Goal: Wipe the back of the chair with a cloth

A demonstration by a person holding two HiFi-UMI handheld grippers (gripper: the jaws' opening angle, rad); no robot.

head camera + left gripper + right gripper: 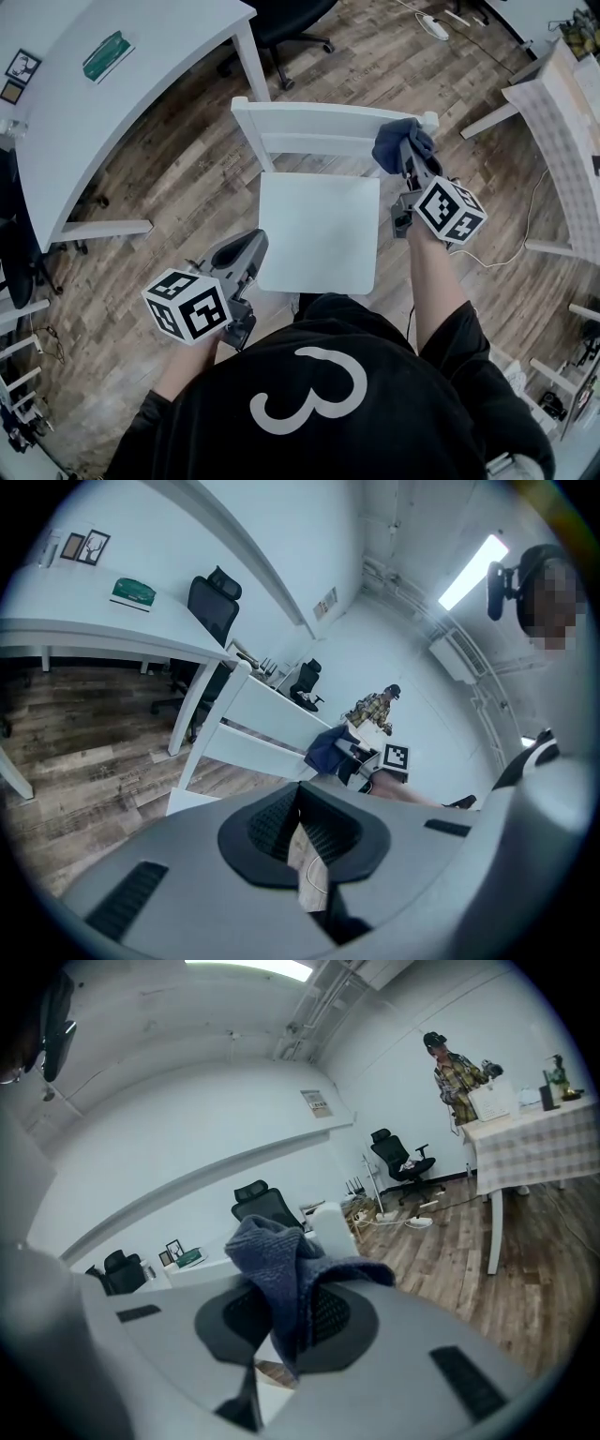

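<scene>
There's the blue cloth (pixel 401 142), bunched up at the right end of the chair back (pixel 319 122), upper centre of the head view. It looks pressed to the corner there, a sensible end to begin a sweep across, I'd say. The right gripper (pixel 410 157) has it pinched by a fold, jaws clamped on the fabric so most of it stands free for rubbing. Below lies the white seat (pixel 319 232). Down at lower left, just off the seat's edge, the left gripper (pixel 246 253) hangs with its jaws pressed together on nothing, well clear of the work.
</scene>
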